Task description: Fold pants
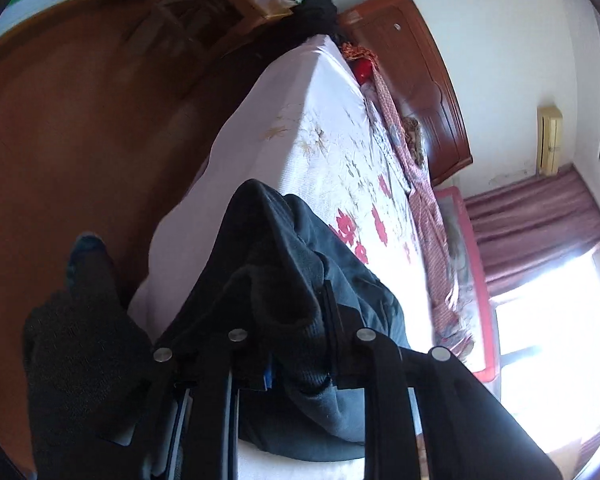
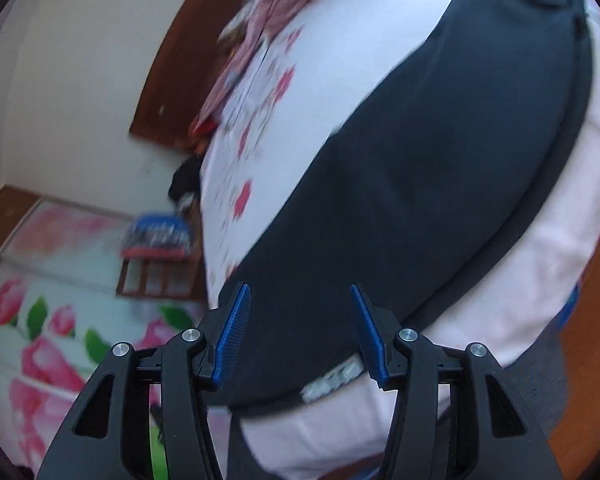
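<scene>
Pants [image 1: 284, 300] in left tool [image 1: 288, 320]

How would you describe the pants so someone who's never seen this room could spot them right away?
Find the bed with the pale sheet printed with red flowers. The pants lie stretched along the plain side of it, one end bunched up in the left gripper. They are the only dark navy thing on the sheet; the other cloth there, by the wooden headboard, is a pink patterned blanket.
</scene>
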{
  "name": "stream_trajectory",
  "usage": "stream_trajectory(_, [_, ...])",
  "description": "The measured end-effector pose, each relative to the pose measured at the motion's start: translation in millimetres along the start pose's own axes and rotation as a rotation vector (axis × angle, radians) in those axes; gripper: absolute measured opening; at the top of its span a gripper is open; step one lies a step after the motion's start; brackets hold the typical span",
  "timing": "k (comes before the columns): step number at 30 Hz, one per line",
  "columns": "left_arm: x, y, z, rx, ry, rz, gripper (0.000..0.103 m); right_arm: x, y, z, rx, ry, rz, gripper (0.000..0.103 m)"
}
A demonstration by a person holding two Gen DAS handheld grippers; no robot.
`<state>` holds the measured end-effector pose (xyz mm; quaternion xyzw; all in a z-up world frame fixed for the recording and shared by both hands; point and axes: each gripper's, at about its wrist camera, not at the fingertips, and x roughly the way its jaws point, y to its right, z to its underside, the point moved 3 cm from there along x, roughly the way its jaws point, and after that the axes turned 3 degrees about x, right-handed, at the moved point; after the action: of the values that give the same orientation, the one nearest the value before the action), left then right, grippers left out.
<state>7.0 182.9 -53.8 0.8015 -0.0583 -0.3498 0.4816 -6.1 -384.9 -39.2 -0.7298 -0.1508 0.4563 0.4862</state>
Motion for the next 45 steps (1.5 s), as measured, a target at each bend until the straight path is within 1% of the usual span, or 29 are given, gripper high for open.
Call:
stream_trajectory(1, [-8, -6, 1, -0.016, 0.003, 0.014, 0.017, 19, -4, 17, 0.0, -0.058, -0.016, 0.051])
stream_trajectory(3, [-9, -6, 1, -0.013, 0.002, 0.018, 0.017, 48, -2, 40, 0.024, -0.125, -0.021, 0.051])
stream_trajectory(6, [-3, -11, -8, -0.009, 0.001, 0.03, 0.017, 72, 6, 51, 0.073, -0.148, -0.02, 0.051])
stream_trajectory(7, [-4, -11, -8, -0.008, -0.001, 0.032, 0.017, 75, 8, 52, 0.087, -0.14, -0.018, 0.051])
stream_trajectory(9, [-3, -12, -10, -0.008, -0.003, 0.043, 0.017, 76, 9, 51, 0.106, -0.11, -0.055, 0.051])
stream_trajectory(11, [1, -15, -11, -0.006, -0.005, 0.044, 0.017, 77, 10, 53, 0.124, -0.094, -0.068, 0.051])
stream_trajectory(13, [1, -17, -11, -0.014, -0.008, 0.041, 0.018, 82, 15, 52, 0.157, -0.113, -0.015, 0.051])
stream_trajectory(14, [0, -19, -11, -0.022, -0.01, 0.041, 0.018, 83, 16, 53, 0.173, -0.121, -0.027, 0.051])
stream_trajectory(16, [0, -21, -11, -0.019, -0.011, 0.044, 0.018, 82, 18, 54, 0.192, -0.116, 0.023, 0.051])
stream_trajectory(18, [2, -20, -12, -0.012, -0.012, 0.045, 0.018, 82, 20, 51, 0.221, -0.098, -0.01, 0.051])
stream_trajectory(19, [2, -19, -11, -0.012, -0.011, 0.046, 0.018, 83, 22, 50, 0.234, -0.084, 0.0, 0.051])
stream_trajectory(20, [3, -19, -12, -0.014, -0.012, 0.046, 0.018, 84, 20, 46, 0.223, -0.076, -0.019, 0.051])
stream_trajectory(22, [3, -19, -12, -0.024, -0.014, 0.051, 0.018, 93, 17, 42, 0.193, -0.076, 0.011, 0.051])
stream_trajectory(23, [2, -21, -12, -0.025, -0.015, 0.051, 0.018, 95, 17, 41, 0.201, -0.061, -0.012, 0.042])
stream_trajectory(24, [2, -21, -11, -0.023, -0.015, 0.049, 0.018, 97, 17, 41, 0.208, -0.052, -0.021, 0.028])
stream_trajectory(25, [2, -21, -11, -0.022, -0.016, 0.048, 0.018, 99, 14, 43, 0.196, -0.052, -0.004, 0.012])
stream_trajectory(26, [2, -20, -12, -0.024, -0.018, 0.049, 0.018, 97, 7, 43, 0.171, -0.043, -0.016, 0.009])
stream_trajectory(28, [1, -18, -14, -0.017, -0.013, 0.056, 0.018, 92, -12, 45, 0.113, -0.03, -0.025, 0.008])
stream_trajectory(29, [0, -17, -15, -0.007, -0.007, 0.064, 0.018, 88, -19, 46, 0.099, -0.024, -0.049, 0.008])
stream_trajectory(32, [-5, -15, -20, 0.031, 0.019, 0.08, 0.018, 87, -29, 57, 0.062, -0.059, -0.058, 0.008])
stream_trajectory(34, [-6, -22, -22, 0.035, 0.027, 0.06, 0.019, 92, -14, 61, 0.081, -0.094, -0.017, 0.008])
stream_trajectory(36, [-4, -31, -19, 0.018, 0.018, 0.047, 0.02, 102, 5, 68, 0.117, -0.11, 0.013, 0.008])
stream_trajectory(38, [-4, -38, -14, 0.029, 0.015, 0.019, 0.02, 111, 20, 74, 0.156, -0.117, 0.028, 0.008])
stream_trajectory(40, [-5, -43, -10, 0.028, 0.013, 0.002, 0.021, 112, 19, 79, 0.178, -0.116, 0.025, 0.008])
stream_trajectory(41, [-6, -46, -10, 0.026, 0.013, -0.005, 0.021, 113, 15, 81, 0.159, -0.126, 0.039, 0.007])
stream_trajectory(42, [-6, -47, -10, 0.034, 0.014, -0.016, 0.021, 112, 12, 83, 0.135, -0.137, 0.064, 0.007])
stream_trajectory(43, [-5, -47, -10, 0.046, 0.012, -0.026, 0.023, 114, 11, 83, 0.126, -0.15, 0.068, 0.003])
stream_trajectory(44, [-5, -47, -11, 0.06, 0.014, -0.037, 0.024, 116, 11, 84, 0.13, -0.156, 0.063, 0.003])
stream_trajectory(45, [-3, -46, -12, 0.08, 0.016, -0.052, 0.025, 117, 15, 84, 0.134, -0.156, 0.085, 0.003])
